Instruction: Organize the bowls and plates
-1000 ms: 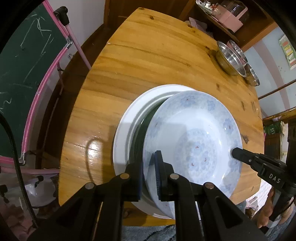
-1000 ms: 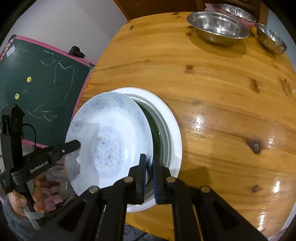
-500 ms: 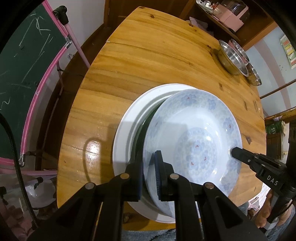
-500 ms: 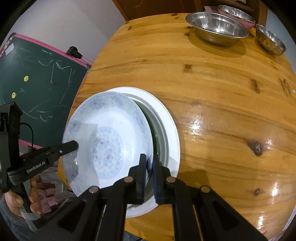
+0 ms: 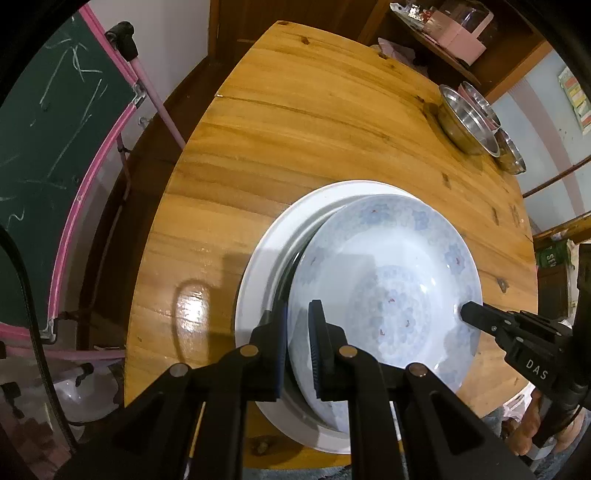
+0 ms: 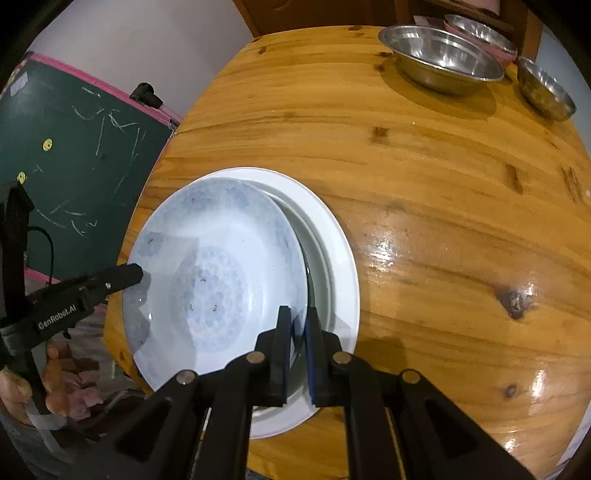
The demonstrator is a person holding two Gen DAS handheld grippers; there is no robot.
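Observation:
A blue-flowered plate (image 5: 391,295) (image 6: 218,273) is held between both grippers just above a larger white plate (image 5: 258,266) (image 6: 332,251) on the round wooden table (image 5: 295,147). My left gripper (image 5: 298,325) is shut on the flowered plate's left rim. My right gripper (image 6: 298,328) is shut on its right rim. Each gripper shows in the other's view: the right gripper (image 5: 517,339) and the left gripper (image 6: 74,299). A dark gap shows between the two plates.
Steel bowls (image 6: 439,55) (image 5: 465,122) stand at the table's far side, with a smaller one (image 6: 546,88) beside them. A green chalkboard with a pink frame (image 5: 55,147) stands left of the table. A wooden shelf with pink items (image 5: 458,33) is behind.
The flowered plate, held by both grippers, has moved slightly further over the white plate, toward the table's middle. Both grips are unchanged.

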